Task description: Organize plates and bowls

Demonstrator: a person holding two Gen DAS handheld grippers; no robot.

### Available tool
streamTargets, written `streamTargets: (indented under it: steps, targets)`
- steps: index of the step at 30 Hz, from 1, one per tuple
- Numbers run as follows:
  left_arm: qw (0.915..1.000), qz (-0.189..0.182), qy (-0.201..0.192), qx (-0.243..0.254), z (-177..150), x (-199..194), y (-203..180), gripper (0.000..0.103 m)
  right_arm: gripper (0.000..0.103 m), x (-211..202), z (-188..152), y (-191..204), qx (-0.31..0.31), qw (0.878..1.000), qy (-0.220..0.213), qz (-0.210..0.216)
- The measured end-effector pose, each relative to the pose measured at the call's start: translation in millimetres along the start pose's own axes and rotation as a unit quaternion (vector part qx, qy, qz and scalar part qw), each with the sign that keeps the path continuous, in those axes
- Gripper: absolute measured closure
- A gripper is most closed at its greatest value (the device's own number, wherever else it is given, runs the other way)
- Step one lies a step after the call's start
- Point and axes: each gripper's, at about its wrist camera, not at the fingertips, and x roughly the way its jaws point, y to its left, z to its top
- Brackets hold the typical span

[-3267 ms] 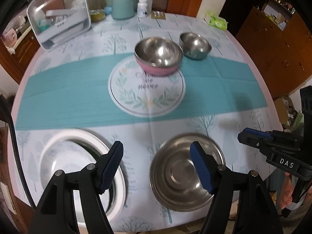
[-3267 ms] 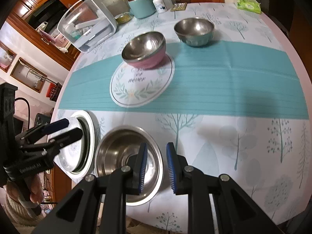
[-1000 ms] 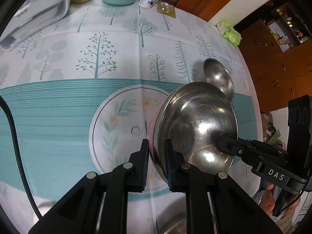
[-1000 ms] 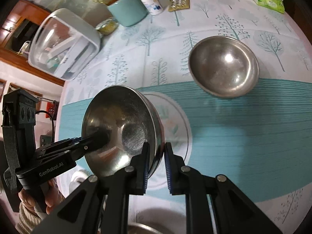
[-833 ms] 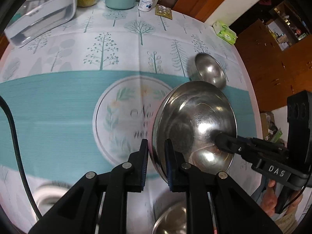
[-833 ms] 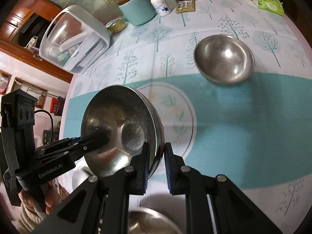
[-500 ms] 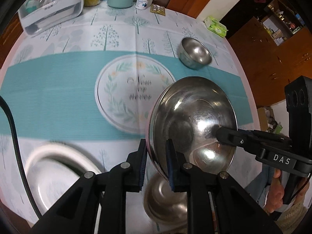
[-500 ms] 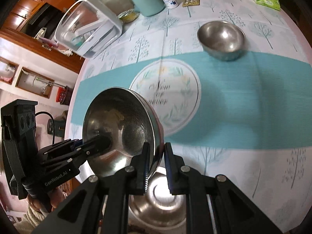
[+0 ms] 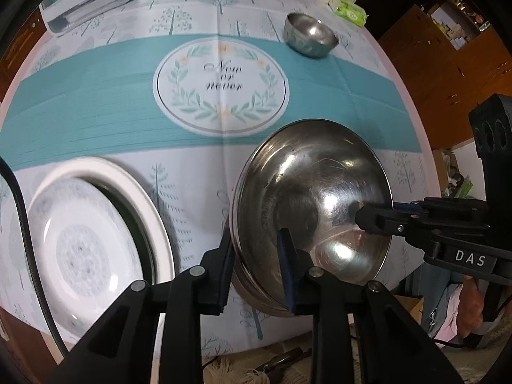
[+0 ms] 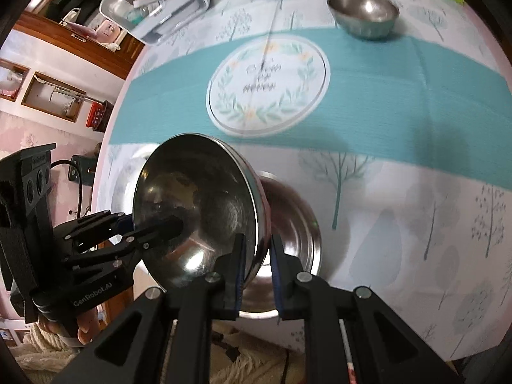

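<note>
Tablecloth (image 9: 96, 96) medallion reads "Now or never".
Your right gripper (image 10: 256, 265) clamps the bowl (image 9: 313, 204) rim; left gripper (image 9: 256, 268) jaws are opening around it.

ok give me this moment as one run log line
left gripper: opening, rim between jaws | right gripper: shut on pink steel bowl | bowl: tilted over steel plate | small bowl: far side

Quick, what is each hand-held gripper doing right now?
Left hand-held gripper: opening, pink-sided steel bowl rim between its jaws.
Right hand-held gripper: shut on the same bowl's rim.
</note>
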Motion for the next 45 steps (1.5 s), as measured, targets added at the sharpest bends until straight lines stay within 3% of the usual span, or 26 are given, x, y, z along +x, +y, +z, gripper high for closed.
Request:
streamTargets:
  steps: [7,11,28,36,45]
  targets:
    - [0.9998,0.002,0.014,-0.010,-9,13,2,0.078,0.088,16,-13,-3,0.005,1.000,0.022,-0.011]
    - [0.9998,0.006,0.020,-0.007,-10,17,1,0.069,0.088,24,-16,-1,0.001,0.999,0.030,-0.016]
    - [0.9991,0.006,0.039,0.012,-7,27,-5,0.066,0.088,35,-16,-8,0.012,0.999,0.033,-0.042]
    - [0.9996,0.006,0.018,0.021,-8,18,-10,0.036,0.086,36,-17,-12,0.014,0.997,0.024,-0.071]
    - [0.9998,0.003,0.004,0.020,-9,12,-11,0.035,0.079,22,-18,-9,0.006,0.997,-0.003,-0.079]
